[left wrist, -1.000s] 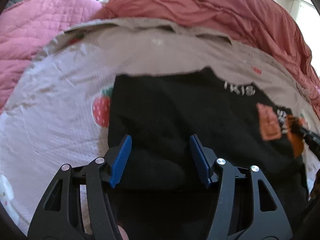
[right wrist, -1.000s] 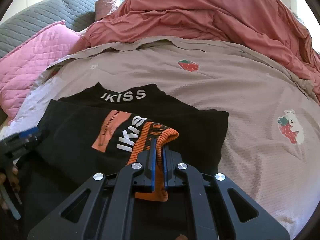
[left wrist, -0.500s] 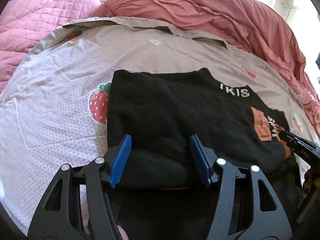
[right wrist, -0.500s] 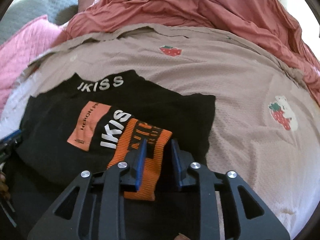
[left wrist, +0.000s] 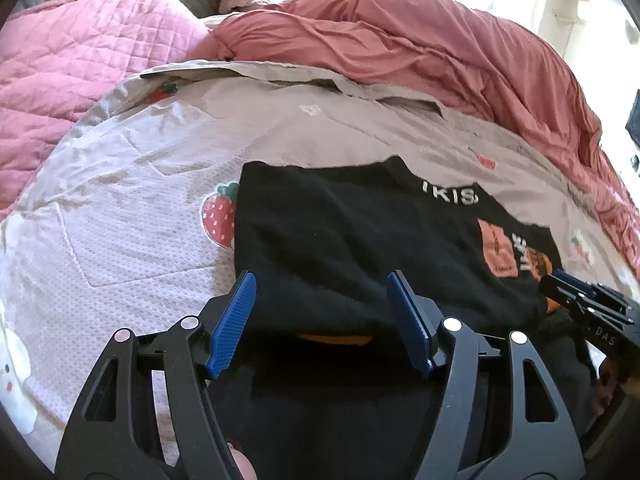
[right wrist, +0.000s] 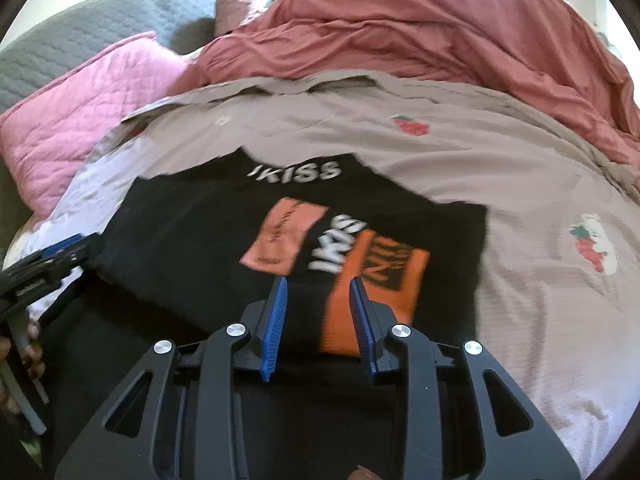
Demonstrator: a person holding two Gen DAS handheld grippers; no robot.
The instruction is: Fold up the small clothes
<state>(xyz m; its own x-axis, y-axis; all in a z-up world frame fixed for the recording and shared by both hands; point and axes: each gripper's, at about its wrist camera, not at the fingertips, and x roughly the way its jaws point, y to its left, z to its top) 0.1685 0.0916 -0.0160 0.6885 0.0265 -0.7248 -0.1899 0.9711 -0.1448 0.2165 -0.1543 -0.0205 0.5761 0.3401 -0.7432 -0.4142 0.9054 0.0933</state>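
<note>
Your left gripper [left wrist: 320, 312] and right gripper [right wrist: 318, 312] hover released over the black top [right wrist: 208, 240] on the bedsheet [right wrist: 520, 200]; it is seemingly half-folded, so next regrasp its near edge.

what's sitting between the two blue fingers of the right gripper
In the right wrist view, the black top and its orange cuff lie between the open right gripper fingers.
</note>
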